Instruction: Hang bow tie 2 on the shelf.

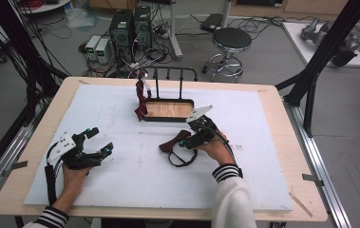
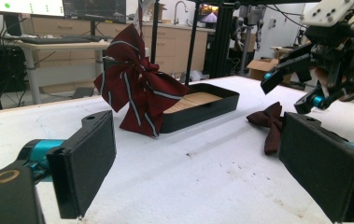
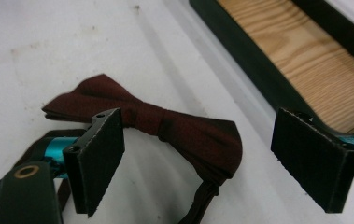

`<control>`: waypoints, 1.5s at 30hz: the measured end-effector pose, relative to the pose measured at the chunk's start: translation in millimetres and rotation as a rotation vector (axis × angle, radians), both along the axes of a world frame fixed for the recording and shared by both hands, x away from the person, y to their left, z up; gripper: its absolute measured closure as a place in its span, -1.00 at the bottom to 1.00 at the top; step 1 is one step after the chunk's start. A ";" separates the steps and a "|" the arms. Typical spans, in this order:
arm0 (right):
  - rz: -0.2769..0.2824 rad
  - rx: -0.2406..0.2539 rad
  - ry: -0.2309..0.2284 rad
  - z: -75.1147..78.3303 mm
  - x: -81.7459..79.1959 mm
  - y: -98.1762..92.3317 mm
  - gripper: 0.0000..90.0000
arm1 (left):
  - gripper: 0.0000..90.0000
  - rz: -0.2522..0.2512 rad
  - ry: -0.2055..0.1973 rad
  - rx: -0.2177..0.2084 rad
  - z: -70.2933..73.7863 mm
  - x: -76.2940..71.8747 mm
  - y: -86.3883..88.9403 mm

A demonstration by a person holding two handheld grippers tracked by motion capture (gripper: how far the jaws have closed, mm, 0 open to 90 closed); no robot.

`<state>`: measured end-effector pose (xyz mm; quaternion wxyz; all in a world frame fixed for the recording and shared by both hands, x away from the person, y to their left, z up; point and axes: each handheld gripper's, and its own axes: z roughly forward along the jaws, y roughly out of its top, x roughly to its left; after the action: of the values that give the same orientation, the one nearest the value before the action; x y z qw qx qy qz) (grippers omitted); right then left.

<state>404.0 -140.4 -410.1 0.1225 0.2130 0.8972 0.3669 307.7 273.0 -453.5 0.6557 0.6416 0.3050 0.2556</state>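
A plain dark red bow tie [image 1: 169, 145] with its strap lies flat on the white board. My right gripper [image 1: 187, 137] hovers just over it, jaws wide. In the right gripper view the bow tie [image 3: 165, 122] sits between and beyond the two pads [image 3: 99, 156], and neither pad touches it. A striped red bow tie [image 1: 141, 99] hangs from a black rack at the left end of a black tray [image 1: 189, 102] with a wooden floor. My left gripper [image 1: 100, 141] rests open and empty on the board at the left. From there I see the striped tie [image 2: 137, 93], the tray [image 2: 212, 106], the plain tie [image 2: 269, 123] and the right gripper [image 2: 305, 81].
The white board [image 1: 120, 190] covers most of the wooden table. The black rack [image 1: 170, 78] rises behind the tray. A stool [image 1: 231, 40], computers and cables stand on the floor beyond the table's far edge. Black frame posts flank the table.
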 end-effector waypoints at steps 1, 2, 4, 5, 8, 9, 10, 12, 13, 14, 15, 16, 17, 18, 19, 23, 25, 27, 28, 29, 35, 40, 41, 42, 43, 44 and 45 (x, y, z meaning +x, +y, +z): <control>0.005 -0.011 0.003 -1.6 0.7 0.9 -0.63 | -0.73 0.000 0.000 0.001 0.0 -0.1 0.0; 0.008 -0.020 0.003 -3.2 1.3 1.8 -0.62 | -0.73 0.000 0.000 0.001 0.0 -0.1 0.0; 0.017 -0.041 0.010 -5.6 2.4 2.4 -0.54 | -0.73 0.001 0.000 0.000 0.0 -0.1 0.0; 0.019 -0.048 0.011 -6.7 2.9 2.6 -0.54 | -0.73 0.003 -0.002 -0.001 0.0 0.0 0.1; 0.030 -0.065 0.002 -7.9 3.8 2.8 -0.46 | -0.73 0.004 -0.002 -0.004 0.0 0.0 0.0; 0.042 -0.069 -0.008 -7.8 3.8 3.2 -0.46 | -0.73 0.004 -0.002 -0.004 0.0 0.0 0.0; 0.046 -0.074 -0.007 -8.1 3.5 4.0 -0.46 | -0.73 0.004 -0.002 -0.004 0.0 0.0 0.0; 0.053 -0.085 -0.006 -8.4 3.5 5.2 -0.46 | -0.73 0.004 -0.002 -0.002 0.0 -0.1 0.1; 0.053 -0.085 -0.006 -8.4 3.5 5.2 -0.46 | -0.73 0.004 -0.002 -0.002 0.0 -0.1 0.1; 0.055 -0.103 -0.010 -8.7 3.9 7.2 -0.46 | -0.73 0.004 -0.003 -0.001 0.0 -0.2 0.1; 0.056 -0.105 -0.012 -8.9 4.5 8.3 -0.45 | -0.73 0.004 -0.003 -0.002 0.0 -0.3 0.2; 0.055 -0.112 -0.018 -9.1 5.2 9.6 -0.43 | -0.73 0.005 -0.003 -0.002 0.0 -0.4 0.3; 0.054 -0.125 -0.018 -8.9 5.3 11.2 -0.40 | -0.73 0.006 -0.003 -0.003 0.0 -0.5 0.2; 0.056 -0.129 -0.018 -9.0 5.8 12.6 -0.38 | -0.73 0.006 -0.004 -0.004 0.0 -0.5 0.2; 0.059 -0.129 -0.027 -9.6 6.3 13.7 -0.37 | -0.73 0.007 -0.003 -0.004 -0.1 -0.6 0.3; 0.070 -0.140 -0.011 -12.7 7.0 16.0 -0.32 | -0.73 0.005 -0.004 -0.003 0.0 -0.5 0.3; 0.076 -0.146 -0.007 -13.3 6.3 16.2 -0.29 | -0.73 0.007 -0.003 -0.004 -0.1 -0.6 0.4; 0.093 -0.152 -0.019 -12.5 6.2 16.4 -0.27 | -0.73 0.006 -0.003 -0.005 -0.1 -0.6 0.4; 0.102 -0.153 -0.020 -12.4 5.6 16.5 -0.27 | -0.73 0.007 -0.003 -0.004 -0.1 -0.6 0.3; 0.110 -0.159 -0.025 -12.5 5.5 16.7 -0.27 | -0.73 0.005 -0.004 -0.002 0.0 -0.6 0.4; 0.126 -0.203 -0.032 -16.0 4.3 21.1 -0.18 | -0.73 0.005 -0.004 -0.003 -0.1 -0.6 0.3; 0.139 -0.221 -0.048 -16.5 4.2 22.1 0.08 | -0.73 0.005 -0.004 -0.002 -0.1 -0.6 0.3; 0.140 -0.222 -0.048 -16.3 4.3 22.0 0.13 | -0.73 0.005 -0.004 0.000 -0.1 -0.6 0.4; 0.140 -0.224 -0.048 -16.2 4.3 22.0 0.19 | -0.73 0.006 -0.004 -0.004 0.0 -0.5 0.1; 0.141 -0.226 -0.045 -16.1 4.4 22.0 0.25 | -0.73 0.006 -0.004 -0.004 0.0 -0.5 0.1; 0.142 -0.223 -0.041 -16.2 4.6 21.9 0.30 | -0.73 0.006 -0.004 -0.004 -0.1 -0.5 0.2; 0.139 -0.222 -0.040 -16.2 4.7 22.0 0.38 | -0.73 0.006 -0.004 -0.004 0.0 -0.6 0.1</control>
<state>408.7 -118.4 -426.3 0.1374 0.1281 0.9424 0.2769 307.1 273.1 -453.6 0.6566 0.6390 0.3062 0.2582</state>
